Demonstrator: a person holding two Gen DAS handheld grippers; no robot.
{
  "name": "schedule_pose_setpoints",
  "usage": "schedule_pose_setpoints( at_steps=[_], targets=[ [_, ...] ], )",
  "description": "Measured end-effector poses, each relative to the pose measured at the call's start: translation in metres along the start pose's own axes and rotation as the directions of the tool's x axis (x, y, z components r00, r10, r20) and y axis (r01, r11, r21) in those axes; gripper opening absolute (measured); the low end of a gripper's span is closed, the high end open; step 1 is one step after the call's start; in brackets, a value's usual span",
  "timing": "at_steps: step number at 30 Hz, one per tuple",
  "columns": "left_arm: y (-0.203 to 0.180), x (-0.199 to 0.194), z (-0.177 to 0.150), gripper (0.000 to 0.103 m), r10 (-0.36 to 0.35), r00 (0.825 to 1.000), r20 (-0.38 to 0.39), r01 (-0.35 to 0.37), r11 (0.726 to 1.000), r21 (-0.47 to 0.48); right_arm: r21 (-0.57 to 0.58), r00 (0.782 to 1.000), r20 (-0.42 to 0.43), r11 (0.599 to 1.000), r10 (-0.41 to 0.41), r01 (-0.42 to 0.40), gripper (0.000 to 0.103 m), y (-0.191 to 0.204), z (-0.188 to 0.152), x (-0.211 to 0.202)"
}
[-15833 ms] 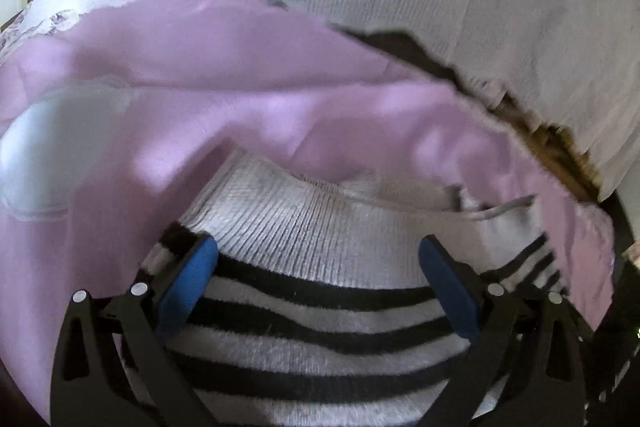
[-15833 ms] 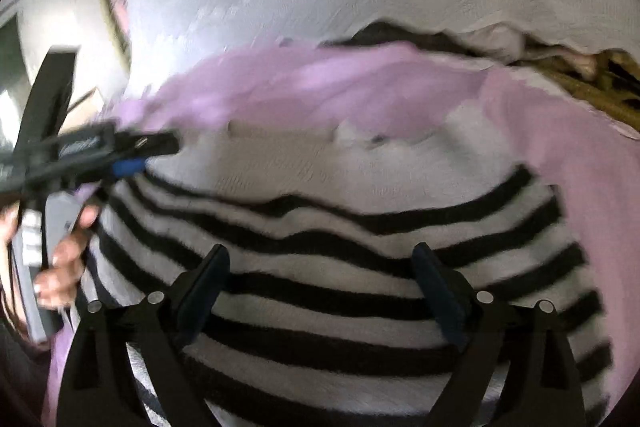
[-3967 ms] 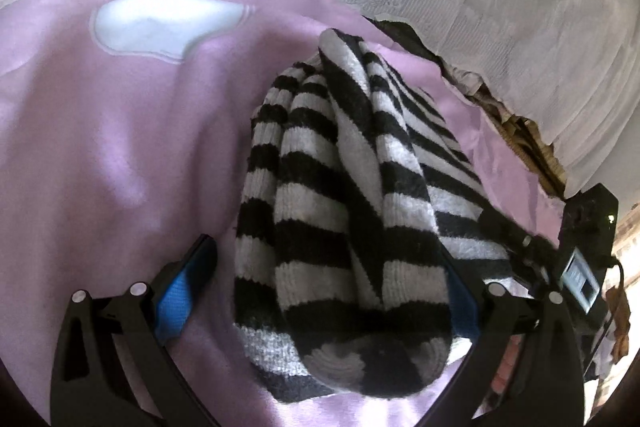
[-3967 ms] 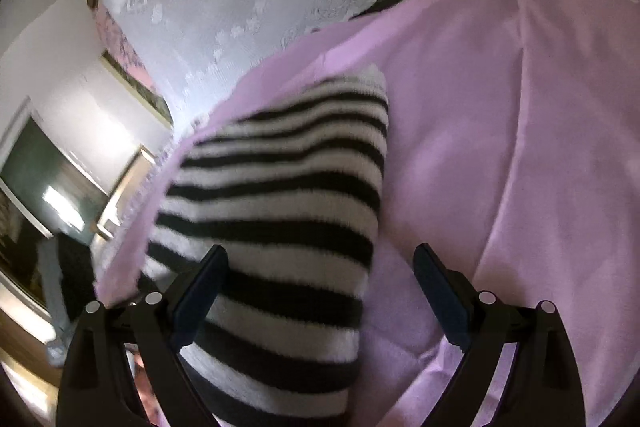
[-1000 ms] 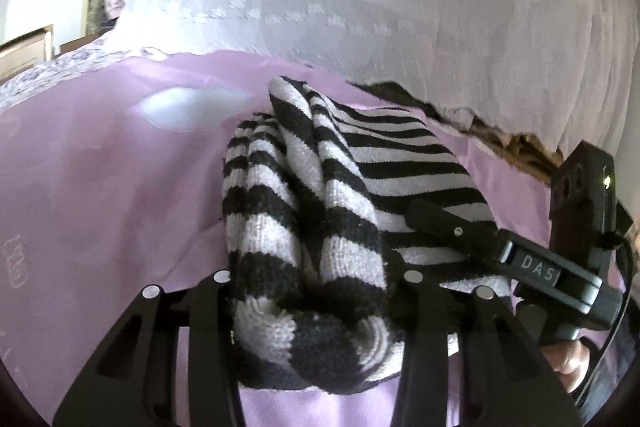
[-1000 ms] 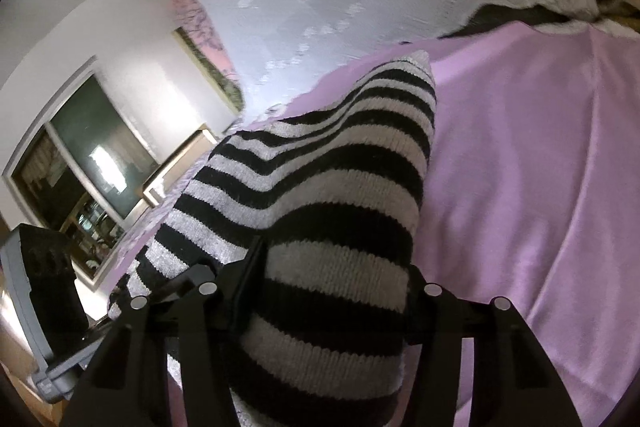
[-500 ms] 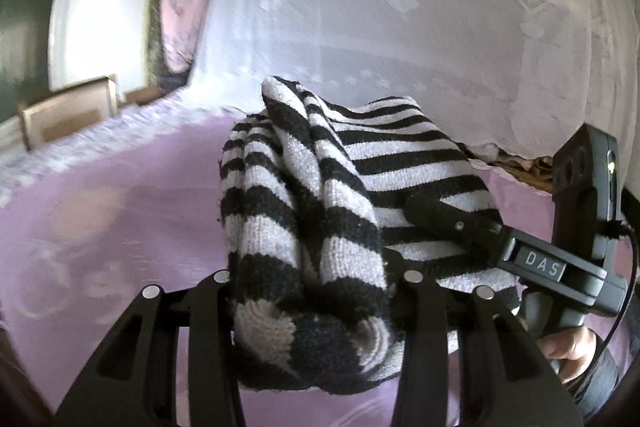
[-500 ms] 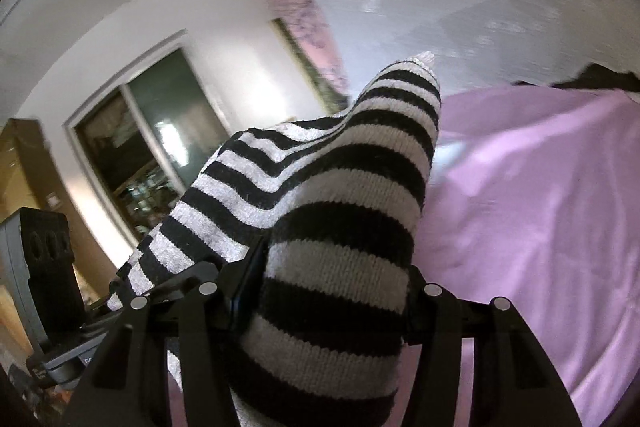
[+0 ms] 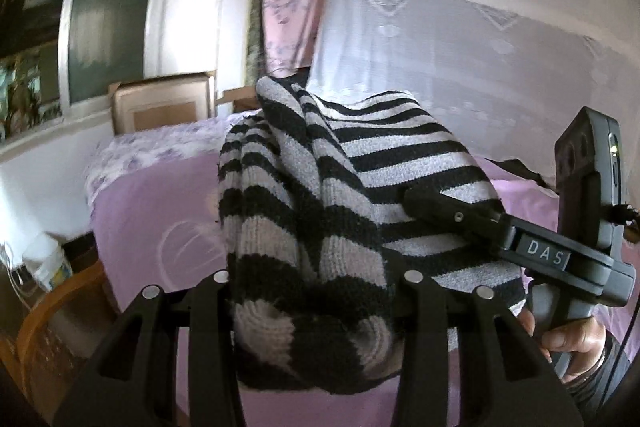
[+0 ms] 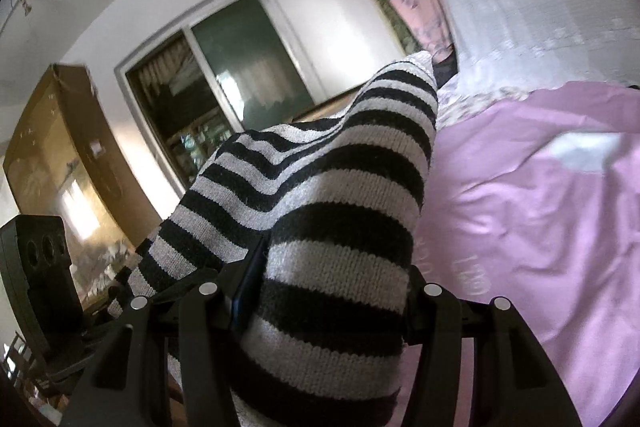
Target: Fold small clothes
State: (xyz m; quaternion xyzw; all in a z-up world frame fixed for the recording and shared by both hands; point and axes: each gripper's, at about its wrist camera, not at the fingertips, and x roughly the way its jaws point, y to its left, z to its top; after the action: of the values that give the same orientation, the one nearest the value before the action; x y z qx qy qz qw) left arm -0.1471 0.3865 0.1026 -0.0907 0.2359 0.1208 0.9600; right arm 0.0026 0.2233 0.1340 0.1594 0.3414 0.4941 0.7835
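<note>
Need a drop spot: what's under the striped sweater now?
The pink sheet shows below the striped sweater, held by the left gripper and right gripper. Directly beneath is hidden.

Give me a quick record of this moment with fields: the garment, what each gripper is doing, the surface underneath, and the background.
garment: striped sweater, black and grey knit, folded into a thick bundle
left gripper: shut on one end of the bundle
right gripper: shut on the other end
garment position: held up above the pink sheet, apparently not resting on it
surface: pink sheet spread over a bed
background: white lace curtain, window, cardboard box
</note>
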Motion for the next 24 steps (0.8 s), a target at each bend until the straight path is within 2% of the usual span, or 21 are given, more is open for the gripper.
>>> schedule_pose_setpoints(
  at_steps=[4, 13, 15, 17, 20, 22, 24],
  targets=[
    [0.034, 0.025, -0.018, 0.04, -0.021, 0.999, -0.039, 0.018, 0.997, -0.075, -0.023, 0.998, -0.051, 0.999, -0.027, 0.026, 0.056, 0.006, -0.007, 0.034],
    [0.058, 0.083, -0.046, 0.04, -0.054, 0.992, -0.111, 0.036, 0.986, -0.161, -0.014, 0.982, -0.153, 0.994, -0.107, 0.106, 0.056, -0.027, -0.03, 0.082],
    [0.062, 0.1, -0.056, 0.041, -0.057, 0.986, -0.159, 0.029, 0.985, -0.171, -0.027, 0.974, -0.18, 0.991, -0.136, 0.133, 0.056, -0.033, -0.039, 0.092],
    [0.065, 0.114, -0.068, 0.05, -0.052, 0.98, -0.191, 0.015, 0.981, -0.192, -0.01, 0.961, -0.228, 0.987, -0.158, 0.16, 0.058, -0.045, -0.05, 0.103],
    [0.068, 0.116, -0.071, 0.061, -0.051, 0.982, -0.184, 0.011, 0.977, -0.212, 0.067, 0.959, -0.254, 0.987, -0.127, 0.148, 0.062, -0.059, -0.054, 0.104],
    [0.07, 0.119, -0.071, 0.065, -0.048, 0.98, -0.194, 0.001, 0.972, -0.234, 0.053, 0.959, -0.242, 0.984, -0.15, 0.168, 0.066, -0.057, -0.056, 0.102],
    [0.072, 0.118, -0.073, 0.067, -0.048, 0.979, -0.198, -0.002, 0.97, -0.242, 0.054, 0.964, -0.226, 0.986, -0.139, 0.155, 0.068, -0.055, -0.057, 0.097]
  ],
)
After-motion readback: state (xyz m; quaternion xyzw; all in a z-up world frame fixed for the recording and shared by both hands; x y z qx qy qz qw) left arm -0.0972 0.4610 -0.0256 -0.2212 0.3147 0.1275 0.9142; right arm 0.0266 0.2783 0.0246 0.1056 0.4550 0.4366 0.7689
